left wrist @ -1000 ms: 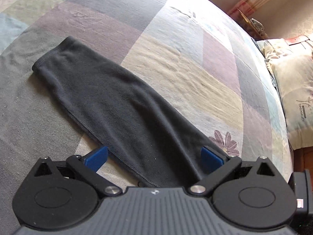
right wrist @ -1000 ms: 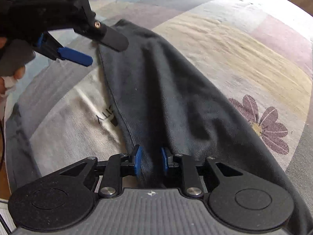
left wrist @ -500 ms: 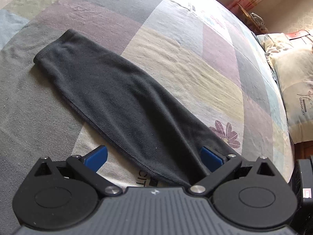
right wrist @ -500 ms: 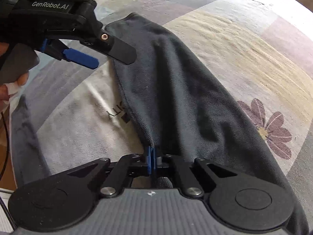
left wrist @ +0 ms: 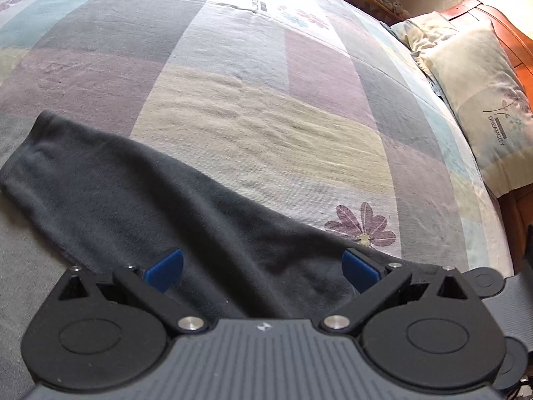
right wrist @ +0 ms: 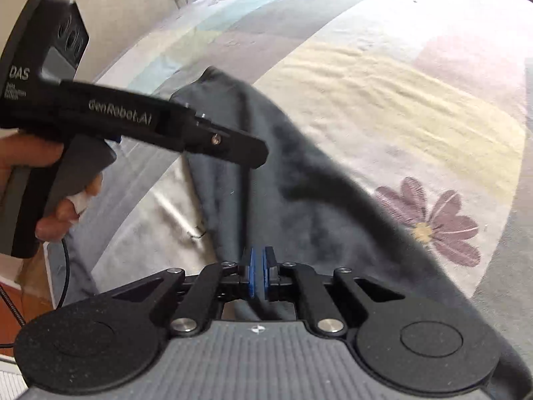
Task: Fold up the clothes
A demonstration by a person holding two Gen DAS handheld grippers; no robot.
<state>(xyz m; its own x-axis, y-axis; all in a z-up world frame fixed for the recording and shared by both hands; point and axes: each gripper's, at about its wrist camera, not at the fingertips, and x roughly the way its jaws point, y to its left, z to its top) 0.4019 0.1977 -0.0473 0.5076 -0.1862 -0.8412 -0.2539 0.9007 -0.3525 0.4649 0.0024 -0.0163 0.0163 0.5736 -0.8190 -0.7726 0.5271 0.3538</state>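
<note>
1. A dark grey garment (left wrist: pixel 140 200) lies stretched on a patchwork bedspread (left wrist: pixel 266 133); in the left wrist view it runs from the left edge of the frame down to the bottom centre, where it passes under the gripper body.
2. The left gripper (left wrist: pixel 263 266) has its jaws spread wide. Its two blue pads (left wrist: pixel 165 268) stand well apart over the cloth, and nothing is pinched between them.
3. In the right wrist view the right gripper (right wrist: pixel 258 275) sits at the bottom centre with its blue pads nearly together, clamped on a thin fold of the garment's edge (right wrist: pixel 246 220). The cloth rises from the bedspread toward the pads in a raised ridge.
4. The garment in that view runs from the upper centre down to the lower right corner, and its far end (right wrist: pixel 213 76) lies flat on the bed.
5. The left gripper also shows in the upper left of the right wrist view, held by a hand (right wrist: pixel 56 183) at the left edge; one dark finger reaches over the garment.
6. A printed purple flower (right wrist: pixel 429 220) lies on the bedspread just right of the cloth.
7. Pillows (left wrist: pixel 479 100) rest at the upper right of the left wrist view.
</note>
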